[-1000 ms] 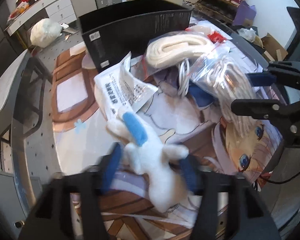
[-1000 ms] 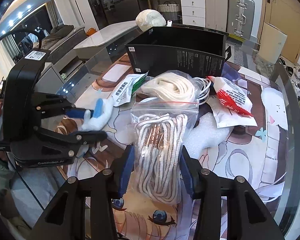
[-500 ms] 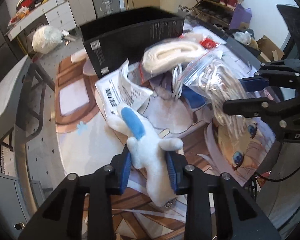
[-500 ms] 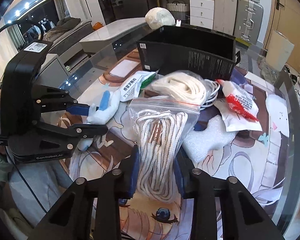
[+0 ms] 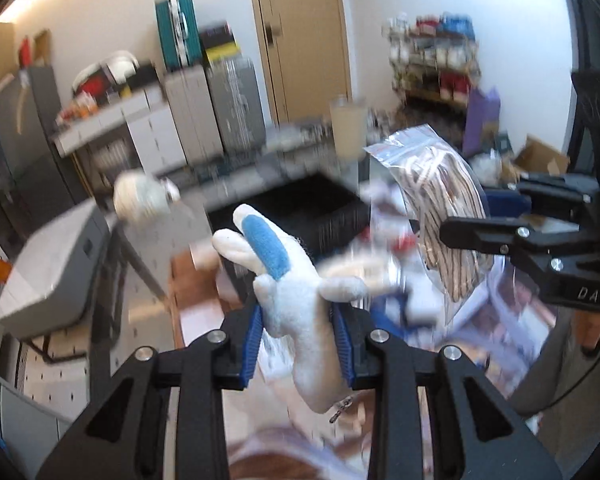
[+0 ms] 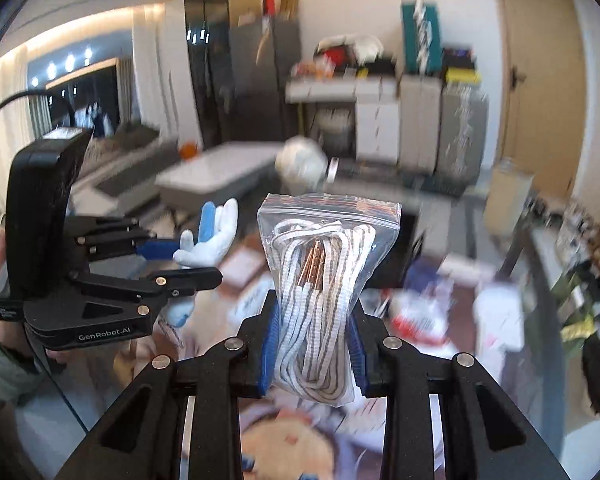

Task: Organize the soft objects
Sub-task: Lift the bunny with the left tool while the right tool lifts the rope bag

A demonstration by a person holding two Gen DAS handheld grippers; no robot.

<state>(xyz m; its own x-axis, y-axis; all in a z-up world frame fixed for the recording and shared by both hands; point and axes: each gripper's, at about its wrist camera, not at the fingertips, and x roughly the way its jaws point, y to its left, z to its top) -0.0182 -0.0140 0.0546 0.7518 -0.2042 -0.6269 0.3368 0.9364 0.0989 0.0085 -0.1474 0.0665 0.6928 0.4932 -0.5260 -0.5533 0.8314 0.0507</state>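
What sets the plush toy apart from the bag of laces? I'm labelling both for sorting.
The plush toy is bare white fleece with a blue ear; the bag of laces is a clear zip bag of striped white cord with copper tips. The plush toy sits in the left gripper, the bag of laces in the right gripper. Both are pinched upright, lifted off the table.

I count two grippers: my left gripper [image 5: 298,344] and my right gripper [image 6: 312,354]. One plush toy [image 5: 296,300], white with a single blue ear, sits at six o'clock in my left view. One zip bag of cord [image 6: 324,292] sits at six o'clock in my right view. One black box [image 5: 300,208] lies toward twelve o'clock beyond the toy. The table clutter is too blurred to count.
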